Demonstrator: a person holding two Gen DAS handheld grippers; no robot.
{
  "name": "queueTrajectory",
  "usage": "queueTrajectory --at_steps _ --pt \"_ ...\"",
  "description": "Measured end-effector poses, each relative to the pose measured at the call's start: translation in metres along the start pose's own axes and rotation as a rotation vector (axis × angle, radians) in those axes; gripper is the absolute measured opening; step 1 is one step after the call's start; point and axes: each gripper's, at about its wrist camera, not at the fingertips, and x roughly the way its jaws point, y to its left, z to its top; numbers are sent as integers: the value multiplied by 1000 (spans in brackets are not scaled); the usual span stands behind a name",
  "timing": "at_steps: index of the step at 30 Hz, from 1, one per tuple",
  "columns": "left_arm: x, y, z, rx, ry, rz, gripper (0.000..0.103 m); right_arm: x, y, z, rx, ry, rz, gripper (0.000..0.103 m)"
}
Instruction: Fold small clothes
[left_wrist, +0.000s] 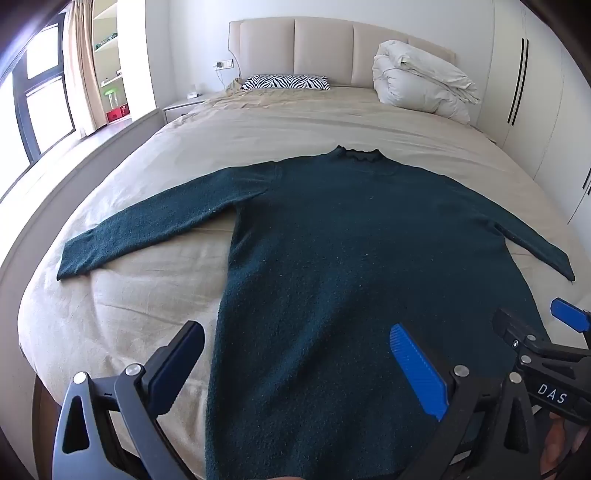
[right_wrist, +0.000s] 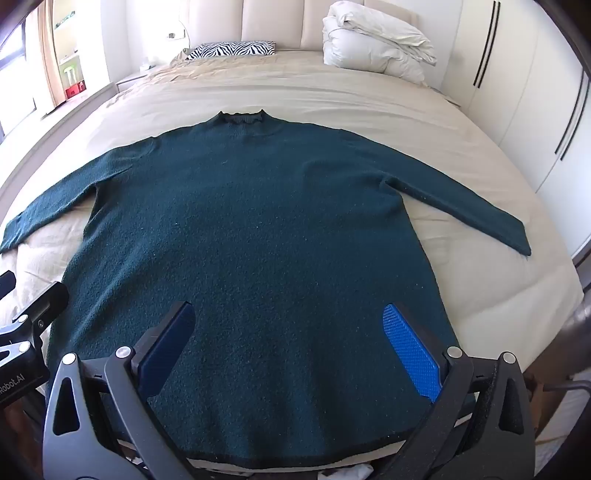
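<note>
Dark green sweater (right_wrist: 255, 229), flat on the beige bed (right_wrist: 369, 99) with both sleeves spread, collar toward the headboard; left gripper (left_wrist: 295, 373) and right gripper (right_wrist: 291, 350), both spread wide over its hem, holding nothing.

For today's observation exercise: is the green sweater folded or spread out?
Spread out: the green sweater lies flat on the bed, both sleeves extended sideways.
</note>
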Motion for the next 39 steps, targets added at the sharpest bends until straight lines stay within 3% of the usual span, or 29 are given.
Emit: queueTrajectory --at_steps 39 --pt "9 10 -9 -47 32 -21 103 6 1 -5 6 12 -8 103"
